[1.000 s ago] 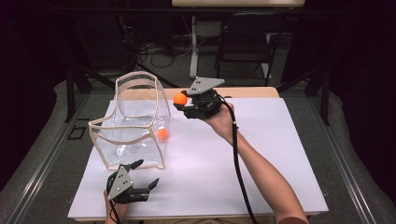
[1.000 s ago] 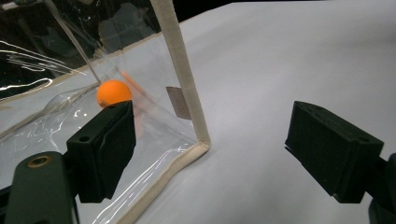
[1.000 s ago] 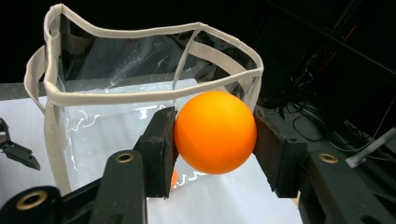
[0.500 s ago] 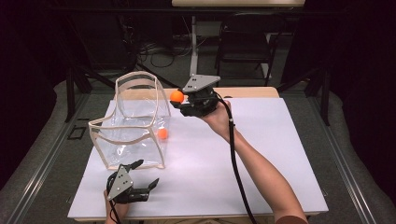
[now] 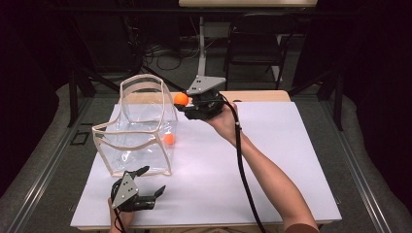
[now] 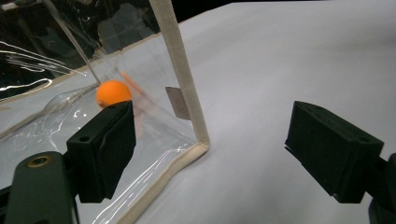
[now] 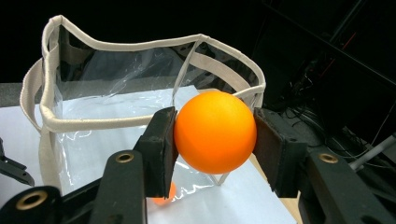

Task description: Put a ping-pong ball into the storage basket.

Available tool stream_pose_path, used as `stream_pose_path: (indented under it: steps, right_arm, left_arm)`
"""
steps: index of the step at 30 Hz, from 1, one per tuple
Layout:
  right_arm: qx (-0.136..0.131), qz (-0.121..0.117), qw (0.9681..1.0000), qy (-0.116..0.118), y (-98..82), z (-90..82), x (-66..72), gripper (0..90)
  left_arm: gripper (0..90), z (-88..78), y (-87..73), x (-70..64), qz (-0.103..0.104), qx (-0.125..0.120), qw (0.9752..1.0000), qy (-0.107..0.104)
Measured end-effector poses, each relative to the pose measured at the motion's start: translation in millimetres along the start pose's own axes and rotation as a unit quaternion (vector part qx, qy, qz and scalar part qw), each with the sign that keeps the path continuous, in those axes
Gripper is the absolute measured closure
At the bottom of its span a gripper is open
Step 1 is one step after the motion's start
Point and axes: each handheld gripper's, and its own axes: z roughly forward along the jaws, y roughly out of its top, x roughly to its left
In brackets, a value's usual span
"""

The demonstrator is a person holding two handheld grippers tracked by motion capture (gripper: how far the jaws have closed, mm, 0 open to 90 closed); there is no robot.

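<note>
Right gripper [image 5: 187, 104] raised beside the clear bag's [image 5: 141, 131] rim, forearm stretched across the table, pads clamped on an orange ball [image 7: 215, 132]. Left gripper [image 5: 145, 187] low just before the bag's near corner, jaws spread, nothing between.

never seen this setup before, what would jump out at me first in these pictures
The bright orange ball clamped in the right gripper, held beside the top edge of the clear bag. A second orange ball already lies inside that bag, while the left gripper rests open at the table's near edge.
</note>
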Motion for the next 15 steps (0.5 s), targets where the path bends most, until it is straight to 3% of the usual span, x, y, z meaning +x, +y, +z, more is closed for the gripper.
stream_pose_path:
  steps: [15]
  right_arm:
    - [-0.005, -0.003, 1.0000, 0.000, 5.6, 3.8, 0.4, 50.8]
  left_arm:
    - [15.8, -0.2, -0.1, 0.0, 0.000, 0.000, 1.0000, 0.000]
